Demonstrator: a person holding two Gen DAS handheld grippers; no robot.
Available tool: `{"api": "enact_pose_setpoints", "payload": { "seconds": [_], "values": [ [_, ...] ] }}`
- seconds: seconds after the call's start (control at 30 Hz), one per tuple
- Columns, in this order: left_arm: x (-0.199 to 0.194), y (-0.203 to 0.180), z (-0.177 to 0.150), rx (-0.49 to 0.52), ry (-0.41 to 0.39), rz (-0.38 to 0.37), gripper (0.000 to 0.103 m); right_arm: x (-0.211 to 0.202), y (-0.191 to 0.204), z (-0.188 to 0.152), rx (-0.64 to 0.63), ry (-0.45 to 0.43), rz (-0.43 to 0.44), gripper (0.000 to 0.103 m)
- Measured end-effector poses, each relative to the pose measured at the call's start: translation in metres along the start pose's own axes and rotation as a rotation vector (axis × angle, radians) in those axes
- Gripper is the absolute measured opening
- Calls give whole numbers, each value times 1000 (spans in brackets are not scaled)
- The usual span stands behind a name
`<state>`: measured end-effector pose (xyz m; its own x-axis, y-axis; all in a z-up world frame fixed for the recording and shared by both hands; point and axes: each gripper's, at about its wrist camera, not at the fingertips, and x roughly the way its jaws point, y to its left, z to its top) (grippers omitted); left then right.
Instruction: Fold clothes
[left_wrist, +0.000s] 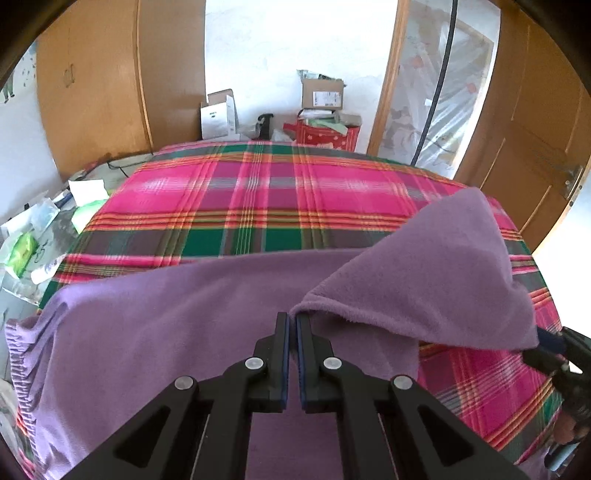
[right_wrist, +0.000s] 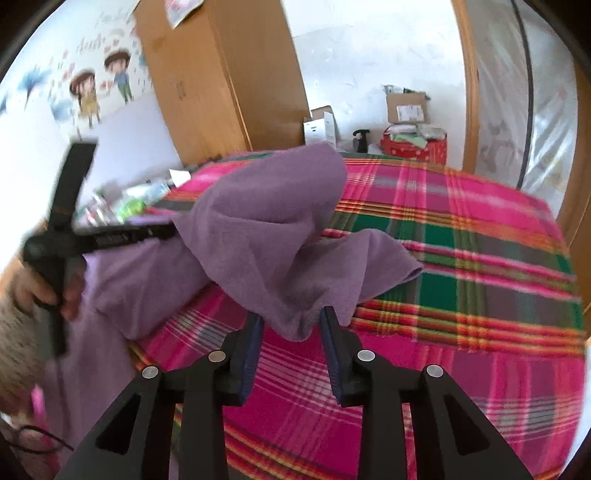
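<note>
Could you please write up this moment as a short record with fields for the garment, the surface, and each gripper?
garment: purple fleece, partly spread, one section lifted into a peak
surface: plaid sheet on a bed
left gripper: jaws nearly shut, pinching a fleece edge
right gripper: jaws open, a fleece corner hanging between them
background: cardboard boxes, red bag, wooden wardrobe
fold state: in progress, not flat yet

Left gripper (left_wrist: 292, 318) pinched nearly shut on a fold of purple fleece garment (left_wrist: 184, 314), gripped at the handle by a hand (right_wrist: 44, 291). Right gripper (right_wrist: 291, 321) spread wide, fingers (right_wrist: 254, 332) flanking a hanging fleece corner.
</note>
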<state>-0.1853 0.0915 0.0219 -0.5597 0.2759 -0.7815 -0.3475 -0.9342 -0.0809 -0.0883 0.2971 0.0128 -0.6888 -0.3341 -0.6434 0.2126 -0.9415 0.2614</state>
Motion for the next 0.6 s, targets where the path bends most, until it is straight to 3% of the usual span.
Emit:
{"api": "enact_pose_setpoints", "payload": {
  "seconds": [0.13,0.3,0.6],
  "values": [
    [2,2,-3,-4,9,-2,4,-8,-16,4,128,-34,38,33],
    [4,4,-8,-10,19,-5,4,-3,-40,12,298,-45,26,33],
    [2,-2,-12,3,38,-15,4,37,-39,27,317,36,-24,33]
  ]
}}
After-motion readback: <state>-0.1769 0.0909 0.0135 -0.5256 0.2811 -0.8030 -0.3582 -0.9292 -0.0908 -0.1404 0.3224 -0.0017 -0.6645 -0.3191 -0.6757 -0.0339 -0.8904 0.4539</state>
